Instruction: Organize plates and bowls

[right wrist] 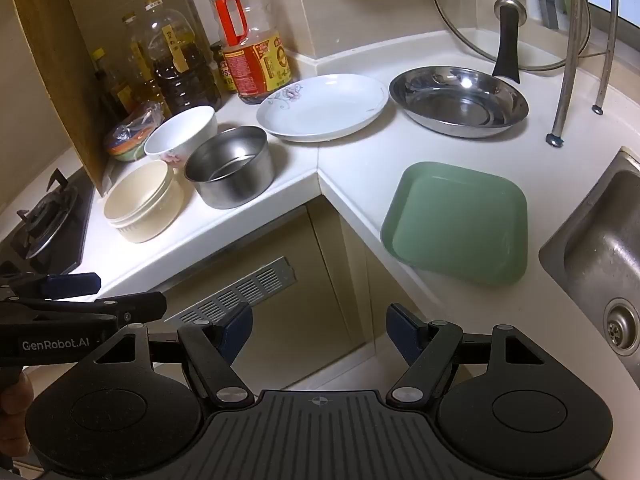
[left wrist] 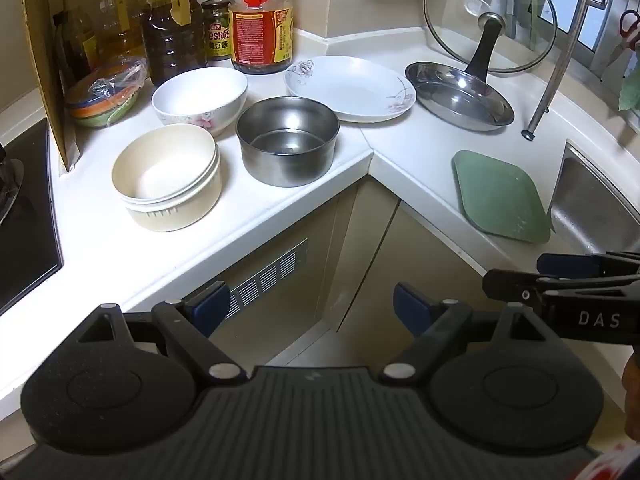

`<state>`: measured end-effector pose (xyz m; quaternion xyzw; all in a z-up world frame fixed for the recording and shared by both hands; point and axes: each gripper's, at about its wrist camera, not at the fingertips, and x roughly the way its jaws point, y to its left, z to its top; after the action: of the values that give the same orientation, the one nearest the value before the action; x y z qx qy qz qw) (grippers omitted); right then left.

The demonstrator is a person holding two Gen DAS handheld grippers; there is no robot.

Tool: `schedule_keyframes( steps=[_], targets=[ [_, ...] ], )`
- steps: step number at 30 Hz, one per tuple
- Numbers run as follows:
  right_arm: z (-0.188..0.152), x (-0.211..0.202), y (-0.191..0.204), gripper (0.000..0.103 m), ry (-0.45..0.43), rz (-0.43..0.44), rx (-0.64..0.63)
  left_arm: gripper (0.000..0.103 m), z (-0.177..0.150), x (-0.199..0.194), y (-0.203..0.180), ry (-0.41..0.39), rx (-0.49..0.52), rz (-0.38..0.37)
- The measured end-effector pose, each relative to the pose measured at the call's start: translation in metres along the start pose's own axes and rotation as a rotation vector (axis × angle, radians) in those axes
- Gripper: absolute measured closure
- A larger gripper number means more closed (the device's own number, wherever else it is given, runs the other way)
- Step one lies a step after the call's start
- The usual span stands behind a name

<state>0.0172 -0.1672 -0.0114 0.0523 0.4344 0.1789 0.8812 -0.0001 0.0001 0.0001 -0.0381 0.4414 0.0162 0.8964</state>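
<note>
Both grippers are hanging out in front of the corner counter (left wrist: 304, 208), angled down at it, nothing in either one. The left gripper (left wrist: 308, 312) is sitting wide open with empty air between its blue pads, and the right gripper (right wrist: 320, 336) is doing the same, jaws spread and holding nothing. Dishes are all lying on the white worktop: a cream bowl (left wrist: 168, 176) is sitting nearest the stove (right wrist: 44, 220), a white flowered bowl (left wrist: 200, 96) is sitting just behind it, and a steel bowl (left wrist: 288, 140) is standing right beside both, close to the counter edge. Behind that, a white flowered plate (right wrist: 324, 108) is lying next to a steel plate (right wrist: 460, 100), almost touching it. A green square plate (right wrist: 456, 220) is lying on its own near the sink (right wrist: 600, 240), slightly overhanging the front edge. Oil bottles (left wrist: 168, 32) are lining the back wall, and a glass lid (left wrist: 488, 12) is leaning upright in the corner.
</note>
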Motion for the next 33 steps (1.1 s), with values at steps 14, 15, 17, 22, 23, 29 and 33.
schedule_keyframes(
  steps=[14,15,17,22,23,29,33],
  targets=[
    [0.0025,0.0,-0.0005,0.029,-0.002,-0.002,-0.002,0.016,-0.0001,0.0,0.0003,0.0,0.001,0.002],
    [0.0026,-0.0001,-0.0006,0.029,-0.003,-0.002,-0.003,0.016,-0.0001,0.0,0.0002,0.001,0.001,0.002],
    [0.0029,-0.0002,-0.0007,0.029,-0.004,-0.002,-0.003,0.016,-0.0001,-0.0002,0.0002,0.001,0.001,0.003],
    [0.0036,0.0,-0.0009,0.029,-0.004,-0.001,-0.004,0.016,-0.0001,-0.0002,0.0003,0.0,0.001,0.003],
    [0.0037,0.0,-0.001,0.029,-0.005,-0.001,-0.004,0.016,-0.0002,-0.0002,0.0003,-0.001,0.001,0.003],
    [0.0045,-0.0001,-0.0013,0.029,-0.006,-0.001,-0.004,0.016,-0.0003,-0.0004,0.0004,-0.001,0.001,0.002],
    [0.0051,-0.0007,-0.0021,0.029,-0.006,-0.002,-0.004,0.016,-0.0003,-0.0004,0.0002,-0.002,0.001,0.002]
  ],
)
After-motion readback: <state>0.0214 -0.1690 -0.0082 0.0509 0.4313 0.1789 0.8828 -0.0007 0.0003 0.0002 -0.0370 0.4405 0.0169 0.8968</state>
